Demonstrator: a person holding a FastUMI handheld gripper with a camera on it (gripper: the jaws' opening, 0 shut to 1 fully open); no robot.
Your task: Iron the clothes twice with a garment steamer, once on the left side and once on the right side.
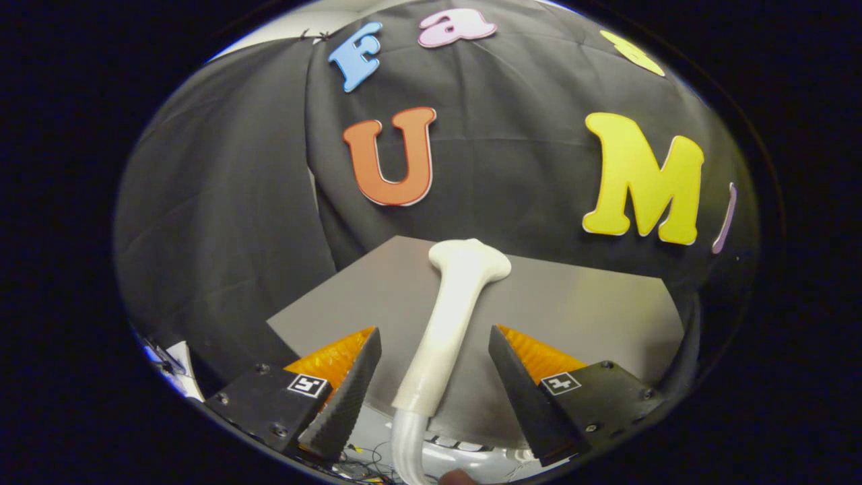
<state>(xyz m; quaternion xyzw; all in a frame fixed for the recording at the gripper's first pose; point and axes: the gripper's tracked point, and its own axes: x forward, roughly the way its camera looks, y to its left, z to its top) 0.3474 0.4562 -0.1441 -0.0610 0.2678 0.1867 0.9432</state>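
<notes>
A white garment steamer [451, 316] lies on a grey flat surface [586, 310]. Its wide head [471, 259] points away from me toward the black cloth wall. A clear hose [407, 448] leaves the near end of its handle. My gripper [434, 331] is open, with one finger on each side of the handle. Small gaps separate both fingers from the handle, so neither presses on it. The handle runs between the fingers and the head lies beyond them.
The black cloth wall [222, 222] stands close behind the grey surface and wraps around its left side. Loose cables [363, 465] and white items lie below the surface's near edge. A white object [182, 364] sits low on the left.
</notes>
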